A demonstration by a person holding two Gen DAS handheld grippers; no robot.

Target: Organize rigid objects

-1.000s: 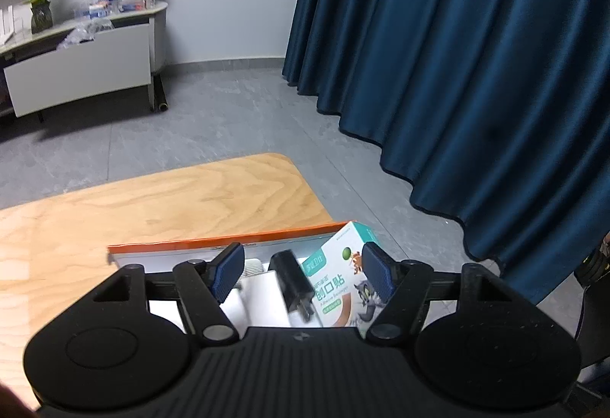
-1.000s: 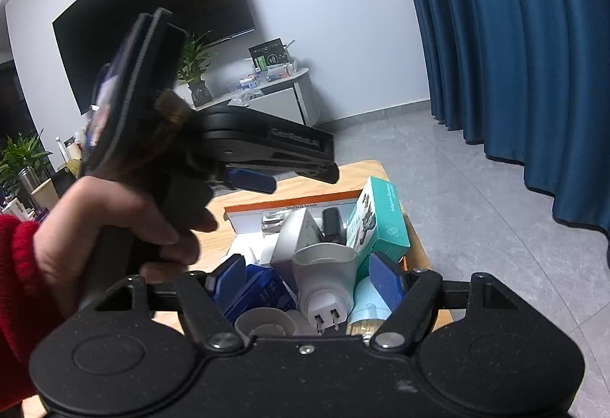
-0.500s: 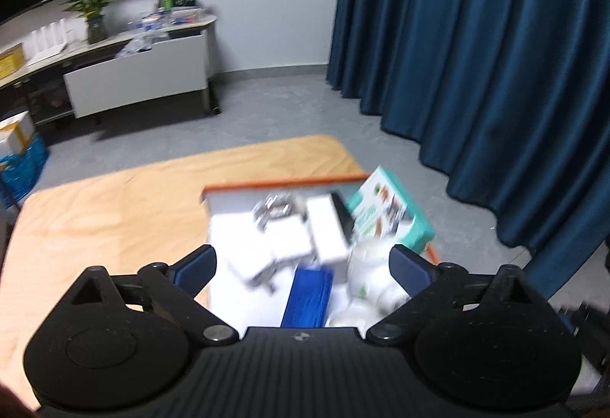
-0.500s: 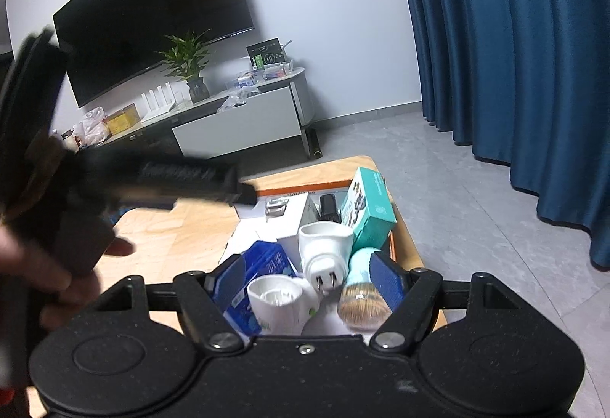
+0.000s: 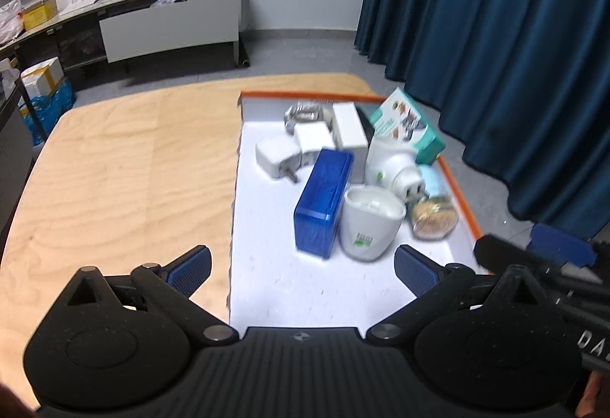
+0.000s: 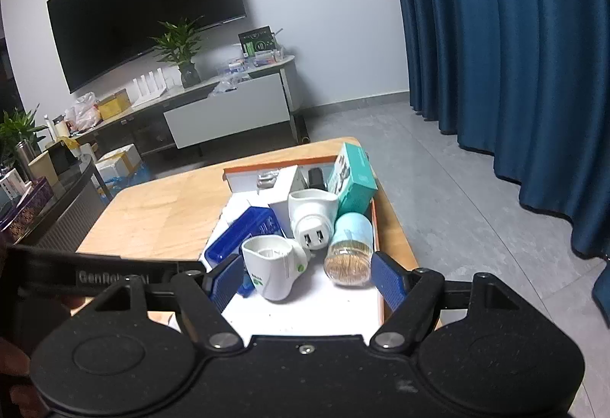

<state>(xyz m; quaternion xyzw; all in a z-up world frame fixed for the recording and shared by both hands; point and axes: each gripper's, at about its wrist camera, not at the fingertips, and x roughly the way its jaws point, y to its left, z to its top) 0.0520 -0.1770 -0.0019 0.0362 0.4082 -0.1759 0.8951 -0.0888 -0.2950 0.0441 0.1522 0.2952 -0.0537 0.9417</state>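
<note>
The left gripper [image 5: 301, 267] has pulled back from the orange-rimmed tray [image 5: 459, 202] with fingers now wide and empty, the right gripper [image 6: 307, 275] likewise wide, leaving the blue box [image 5: 324, 202] and chargers clustered at the tray's far side.

An orange-rimmed white tray [image 5: 457, 197] sits on the pale wood-grain counter [image 5: 114, 170]. In it: a translucent blue box [image 5: 322, 204], a teal carton [image 5: 410, 130], white plug-in units [image 5: 371, 223]. Navy curtains [image 5: 495, 18] hang behind.

Left wrist view: set high, tilted down over counter [image 5: 114, 159], tray [image 5: 457, 197] right of centre. Right wrist view: lower, nearer, level toward far wall. Tray [image 6: 375, 223] shared.
</note>
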